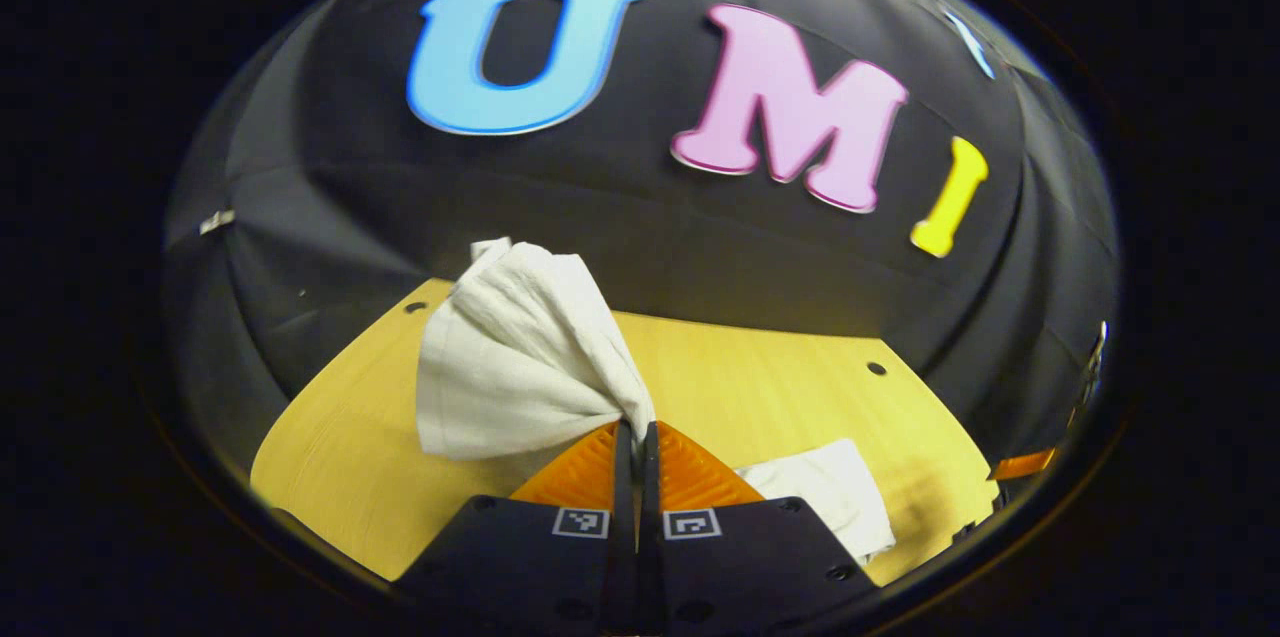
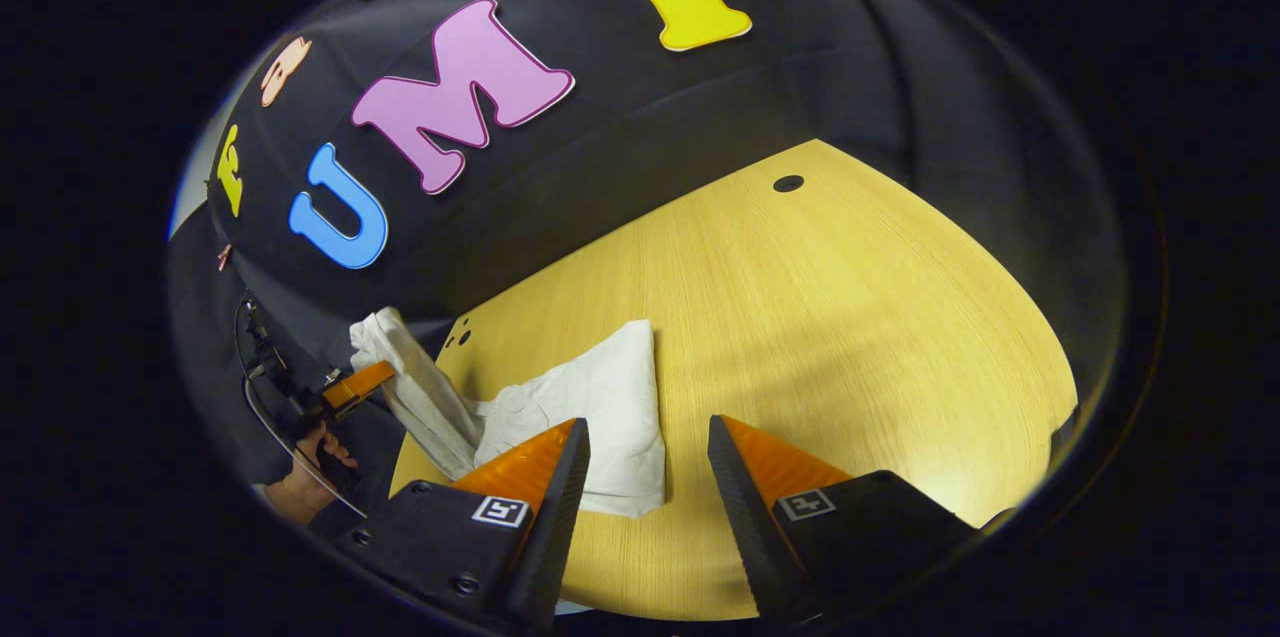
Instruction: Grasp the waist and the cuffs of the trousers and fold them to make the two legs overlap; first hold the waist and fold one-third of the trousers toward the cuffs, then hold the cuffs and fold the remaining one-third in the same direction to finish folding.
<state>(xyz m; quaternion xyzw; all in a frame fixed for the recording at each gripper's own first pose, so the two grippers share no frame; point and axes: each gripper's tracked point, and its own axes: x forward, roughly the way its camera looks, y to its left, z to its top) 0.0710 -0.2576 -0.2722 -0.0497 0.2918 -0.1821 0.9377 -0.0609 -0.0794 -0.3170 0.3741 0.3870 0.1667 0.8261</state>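
1. Left gripper [image 1: 637, 437]: jaws closed, pinching a bunched edge of the white trousers [image 1: 520, 357]. Cloth fans up and away from the pinch point, lifted off the worktop [image 1: 780, 387].
2. Can't tell from here whether that edge is waist or cuff, as it's too bunched.
3. Right gripper [image 2: 648, 447]: jaws spread wide, holding nothing, hovering just above the worktop [image 2: 850, 317].
4. Between and just beyond my right fingers, in the right gripper view, the flat part of the trousers [image 2: 600, 407] lies on the wood, the near corner reaching in under the gap.
5. Farther off in that view: the raised cloth runs up to my left gripper [image 2: 358, 384], with my hand [image 2: 315, 467] on its handle near the worktop's edge.
6. In the left gripper view, the low end of the trousers lies to the right of the fingers, flat on the wood.
7. Judgement: early in the job, first fold (legs overlapping) not yet set; only one end is under control.
8. To do it well:
   - drop the right gripper onto the near flat corner and close on both layers, not just the top one;
   - keep the left pinch firm, don't lift higher;
   - pull the two ends apart gently to take out the twist before laying over.
9. Risk: the bunch at the left pinch hides layers, so the fold could come out skewed.
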